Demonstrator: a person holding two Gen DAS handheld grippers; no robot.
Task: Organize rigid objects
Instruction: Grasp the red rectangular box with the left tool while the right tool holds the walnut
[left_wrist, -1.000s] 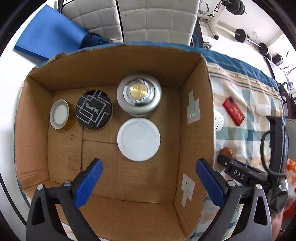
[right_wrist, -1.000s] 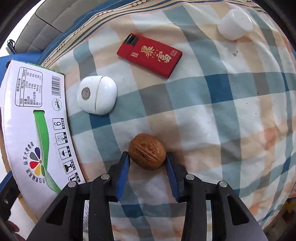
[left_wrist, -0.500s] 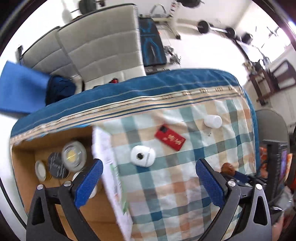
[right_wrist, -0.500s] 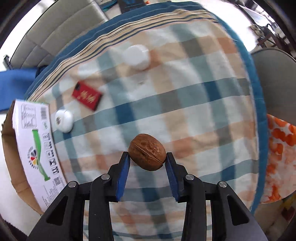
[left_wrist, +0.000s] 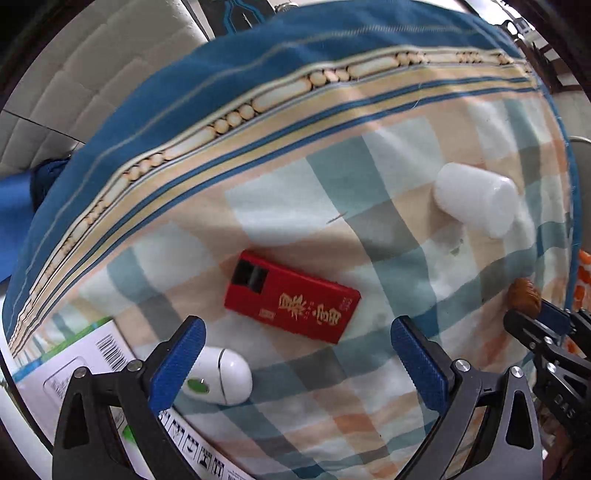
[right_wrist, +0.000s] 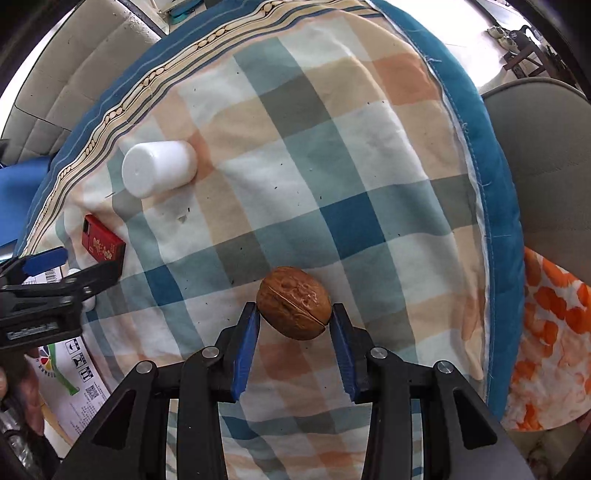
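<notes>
Going left to right: at the far left edge there's a printed white cardboard box flap (left_wrist: 92, 354) with a barcode and some green artwork, flat and matte. Right next to it sits a small glossy white case (left_wrist: 221, 380), rounded like a pebble, with a thin seam and a green dot on one end. The left gripper (left_wrist: 295, 350) hangs above the cloth with its ribbed blue pads spread wide, nothing between them; the left pad (left_wrist: 177, 362) overlaps the white case in the view, can't tell if it's touching.

Between those pads and a little farther up is a flat red box (left_wrist: 291, 302), rectangular with sharp corners, gold characters on the face and a black window at one end. Further right, a white plastic bottle (left_wrist: 476, 199) lies on its side, smooth, cylindrical, a bit translucent.

Everything rests on a soft checked tablecloth (right_wrist: 332, 147) in teal, peach and cream, with a solid blue border and a beaded stripe pattern.

On the right, the right gripper (right_wrist: 295, 325) is pinched narrow on a walnut (right_wrist: 293, 302), brown, wrinkly shell with a clear seam running across, held up off the cloth.
</notes>
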